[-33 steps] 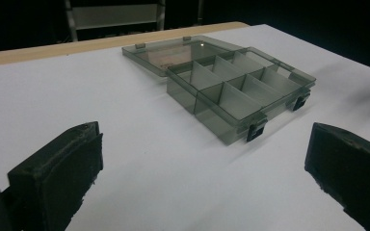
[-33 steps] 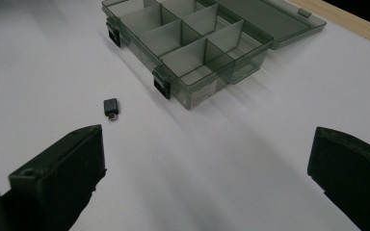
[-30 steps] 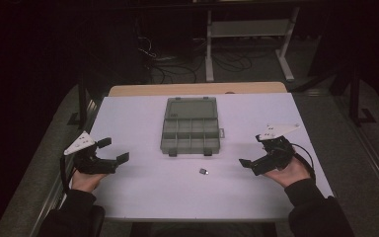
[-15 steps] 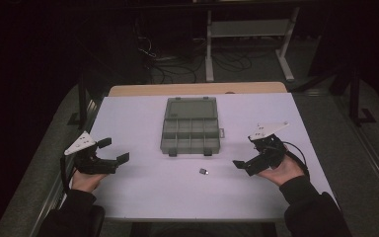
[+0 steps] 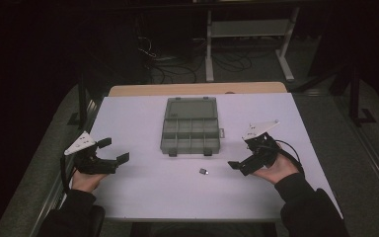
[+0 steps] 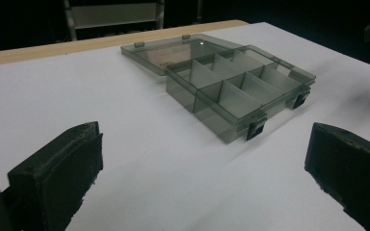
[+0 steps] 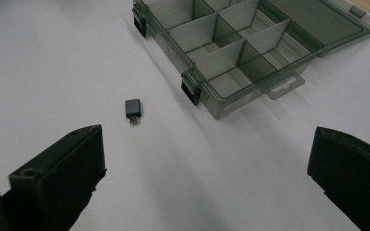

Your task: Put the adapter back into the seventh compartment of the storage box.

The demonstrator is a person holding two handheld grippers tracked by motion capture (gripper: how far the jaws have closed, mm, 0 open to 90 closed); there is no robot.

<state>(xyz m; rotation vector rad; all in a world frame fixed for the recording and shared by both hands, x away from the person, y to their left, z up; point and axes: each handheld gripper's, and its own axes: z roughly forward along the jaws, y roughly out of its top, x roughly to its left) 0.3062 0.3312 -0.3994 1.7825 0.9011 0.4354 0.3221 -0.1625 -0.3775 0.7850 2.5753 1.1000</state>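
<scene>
Right claw (image 5: 240,167) gaped wide and empty near the adapter (image 5: 204,171); tiny part could've skidded toward worktop's (image 5: 138,113) near edge.

White table (image 5: 143,197) occupies the centre of the frame. Open grey compartment box (image 5: 190,127) lies upper centre, lid folded back toward the far edge. Small dark adapter (image 5: 204,171) lies below the box, apart from it. Left gripper (image 5: 112,150), jaws spread, sits at lower left. Right gripper (image 5: 239,160), jaws spread, sits right of the adapter, not touching it.
</scene>
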